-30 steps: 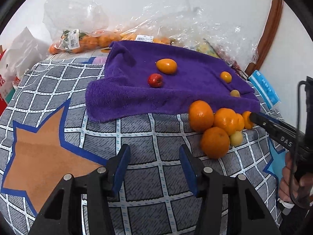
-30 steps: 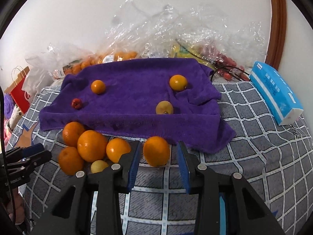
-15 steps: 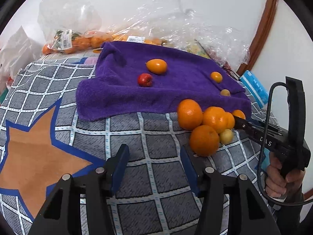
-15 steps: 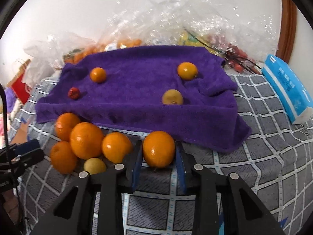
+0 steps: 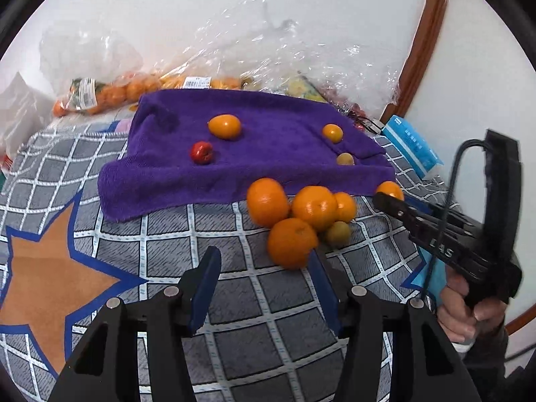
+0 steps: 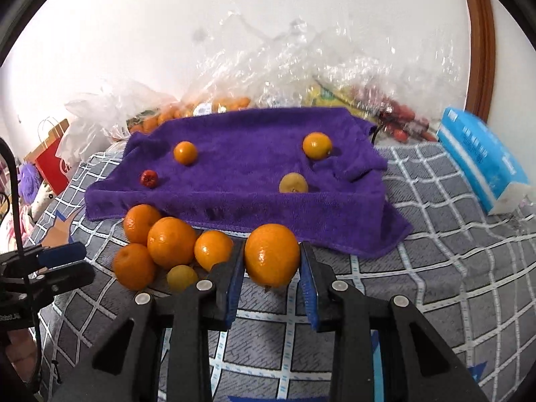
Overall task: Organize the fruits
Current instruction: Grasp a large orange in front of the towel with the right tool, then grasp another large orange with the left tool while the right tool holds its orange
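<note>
A purple towel (image 5: pixel 234 164) lies on the checked cloth. On it are a small red fruit (image 5: pixel 201 152), two small orange fruits and a yellowish one (image 6: pixel 293 182). A pile of oranges (image 5: pixel 315 206) with a small yellow fruit (image 5: pixel 338 232) sits before the towel's near edge. My left gripper (image 5: pixel 264 257) is open and holds nothing. The nearest orange (image 5: pixel 291 243) lies just ahead of its right fingertip. To the right of the pile, my right gripper (image 6: pixel 271 263) is shut on a single orange (image 6: pixel 272 254) near the towel's edge.
Crinkled plastic bags of fruit (image 5: pixel 110 95) line the wall behind the towel. A blue tissue pack (image 6: pixel 482 160) lies at the right, and a red paper bag (image 6: pixel 50 167) at the far left. A person's hand (image 5: pixel 469 315) grips the right tool. A brown star (image 5: pixel 50 284) marks the cloth.
The right jaws closed onto the single orange, which now sits gripped between the pads. The left gripper moved toward the orange pile, which now appears closer.
</note>
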`<control>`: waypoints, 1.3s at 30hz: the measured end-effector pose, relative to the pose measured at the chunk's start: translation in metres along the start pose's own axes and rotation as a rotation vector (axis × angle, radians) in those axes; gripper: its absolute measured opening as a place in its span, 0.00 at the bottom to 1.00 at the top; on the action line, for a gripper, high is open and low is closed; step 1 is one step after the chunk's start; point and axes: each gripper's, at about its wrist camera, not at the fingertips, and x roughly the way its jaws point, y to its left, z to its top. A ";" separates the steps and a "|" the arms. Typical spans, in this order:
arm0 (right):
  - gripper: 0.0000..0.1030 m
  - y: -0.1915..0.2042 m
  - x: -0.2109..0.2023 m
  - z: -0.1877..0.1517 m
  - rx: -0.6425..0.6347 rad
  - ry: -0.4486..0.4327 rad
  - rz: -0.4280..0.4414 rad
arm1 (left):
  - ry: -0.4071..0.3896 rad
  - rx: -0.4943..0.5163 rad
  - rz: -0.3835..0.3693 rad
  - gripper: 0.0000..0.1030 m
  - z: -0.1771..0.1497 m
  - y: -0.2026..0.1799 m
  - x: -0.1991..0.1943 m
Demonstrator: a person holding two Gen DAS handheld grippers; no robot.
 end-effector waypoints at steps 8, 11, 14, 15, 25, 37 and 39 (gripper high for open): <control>0.31 -0.011 -0.038 -0.005 0.024 0.021 -0.002 | 0.045 0.022 0.036 0.51 0.006 -0.021 0.010; 0.31 -0.018 -0.052 -0.005 0.038 0.001 -0.012 | 0.080 0.021 0.009 0.51 0.008 -0.024 0.020; 0.31 -0.026 -0.060 -0.005 0.060 -0.003 -0.022 | 0.104 0.027 0.015 0.51 0.008 -0.029 0.031; 0.31 -0.028 -0.062 -0.005 0.064 0.001 -0.026 | 0.108 0.030 0.022 0.51 0.007 -0.030 0.034; 0.31 -0.024 -0.072 -0.021 0.044 0.024 -0.077 | 0.092 0.018 0.058 0.38 0.007 -0.028 0.052; 0.31 0.004 -0.082 -0.035 0.051 0.017 -0.103 | 0.077 -0.016 0.037 0.37 0.008 -0.023 0.023; 0.31 0.009 -0.084 -0.032 0.056 0.010 -0.095 | 0.074 -0.016 0.057 0.37 0.011 -0.020 0.013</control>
